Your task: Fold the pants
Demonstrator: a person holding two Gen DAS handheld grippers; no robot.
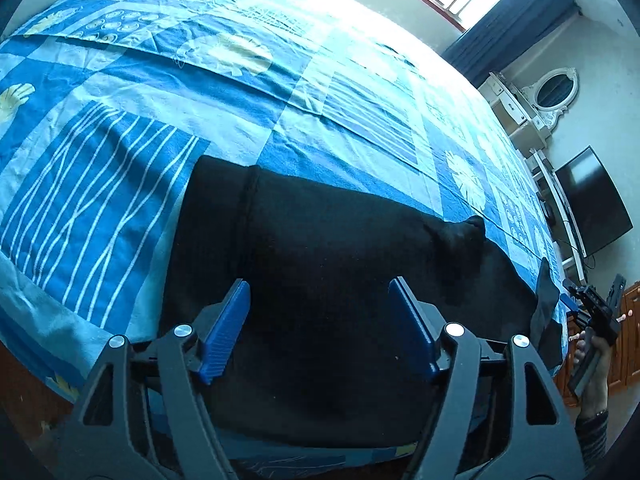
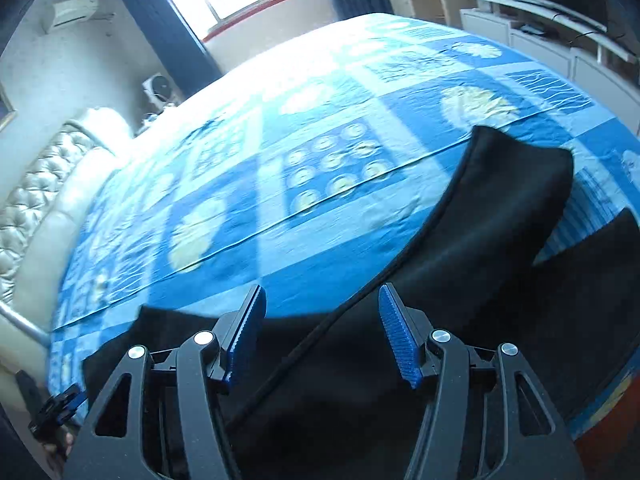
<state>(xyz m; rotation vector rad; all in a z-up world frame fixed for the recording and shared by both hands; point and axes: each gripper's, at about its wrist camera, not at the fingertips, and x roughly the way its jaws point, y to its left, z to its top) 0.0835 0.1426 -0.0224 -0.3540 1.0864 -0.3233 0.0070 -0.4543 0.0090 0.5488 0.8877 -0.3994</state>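
Left gripper [image 1: 320, 328] and right gripper [image 2: 322, 334] – both spread, holding nothing – hover over black pants [image 1: 340, 264] lying lengthwise along the bed's [image 1: 160, 92] near edge

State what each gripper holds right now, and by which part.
Nothing is held. The left gripper and right gripper both have their jaws apart above the black pants on the bed, not touching them.

left gripper [image 1: 320, 320] agape, right gripper [image 2: 322, 332] agape
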